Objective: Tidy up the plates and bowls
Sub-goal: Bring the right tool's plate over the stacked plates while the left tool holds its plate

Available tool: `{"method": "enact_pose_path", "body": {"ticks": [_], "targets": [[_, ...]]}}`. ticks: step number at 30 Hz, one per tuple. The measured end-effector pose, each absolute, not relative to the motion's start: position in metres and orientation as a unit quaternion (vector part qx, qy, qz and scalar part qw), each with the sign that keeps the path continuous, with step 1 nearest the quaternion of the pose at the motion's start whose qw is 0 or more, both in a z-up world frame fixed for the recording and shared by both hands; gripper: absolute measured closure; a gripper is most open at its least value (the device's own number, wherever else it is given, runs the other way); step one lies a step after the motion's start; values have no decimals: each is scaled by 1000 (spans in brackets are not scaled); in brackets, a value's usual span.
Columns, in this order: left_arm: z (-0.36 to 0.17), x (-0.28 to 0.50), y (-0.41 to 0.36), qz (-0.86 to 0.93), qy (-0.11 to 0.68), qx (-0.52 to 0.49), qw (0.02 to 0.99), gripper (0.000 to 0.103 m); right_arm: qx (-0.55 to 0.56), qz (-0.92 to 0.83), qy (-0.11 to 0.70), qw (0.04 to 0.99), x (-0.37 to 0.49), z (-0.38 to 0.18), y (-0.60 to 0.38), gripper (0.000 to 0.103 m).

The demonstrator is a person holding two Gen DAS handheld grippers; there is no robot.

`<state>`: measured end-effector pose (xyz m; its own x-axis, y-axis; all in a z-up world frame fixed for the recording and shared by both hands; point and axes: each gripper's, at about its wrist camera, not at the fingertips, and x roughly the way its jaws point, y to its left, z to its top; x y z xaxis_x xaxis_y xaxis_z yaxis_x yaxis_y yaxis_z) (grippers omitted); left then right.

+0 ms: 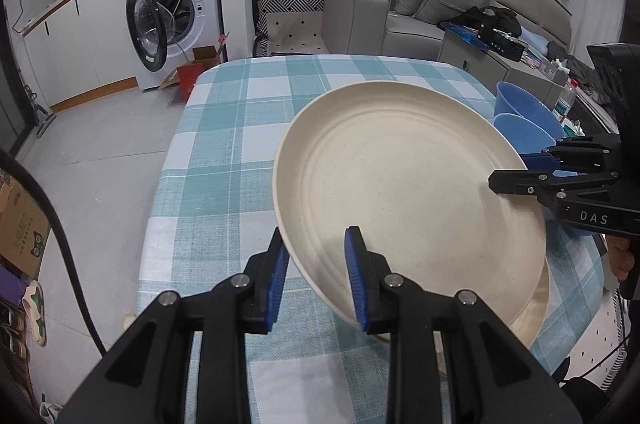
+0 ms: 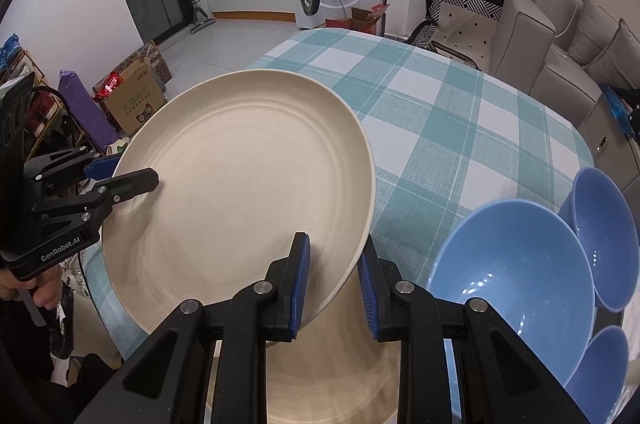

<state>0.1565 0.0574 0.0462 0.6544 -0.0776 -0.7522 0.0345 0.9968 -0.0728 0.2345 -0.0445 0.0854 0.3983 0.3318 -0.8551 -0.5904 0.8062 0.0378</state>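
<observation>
A cream plate point(image 1: 400, 176) is held tilted above the checked table, over a second cream plate point(image 1: 536, 308) lying below it. My left gripper point(image 1: 316, 280) straddles its near rim, one finger on each side. My right gripper point(image 2: 334, 280) straddles the opposite rim the same way; it also shows in the left wrist view point(image 1: 516, 172). The lifted plate point(image 2: 240, 192) and the lower plate point(image 2: 320, 376) show in the right wrist view, with my left gripper point(image 2: 132, 172) on the far rim. Three blue bowls point(image 2: 516, 280) lie tipped at the right.
The table has a teal-and-white checked cloth point(image 1: 240, 144). A washing machine with its door open point(image 1: 172, 16), a chair point(image 1: 292, 24) and a grey sofa point(image 1: 420, 8) stand beyond it. Cardboard boxes point(image 2: 132, 96) sit on the floor to the left.
</observation>
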Motion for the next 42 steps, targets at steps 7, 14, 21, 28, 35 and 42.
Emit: {"method": "enact_pose_path", "body": {"ticks": [7,14,21,28,35,42], "targets": [[44,154,45,-46,419,-16,907,76,-134,270,478,825,224,83,-61,79],[39,152,35,-59,426,-8,903,76,-137,264,491,818,211,75,-72,79],[32,149,24,-70,435,2,898,76,-130,257,505,814,200,67,-83,79],[28,146,17,-77,440,5,895,76,-125,252,514,810,191,60,-90,79],[22,145,13,-82,446,7,891,76,-125,249,523,806,185,53,-96,79],[16,147,6,-85,454,13,887,76,-127,242,531,802,181,49,-101,79]]}}
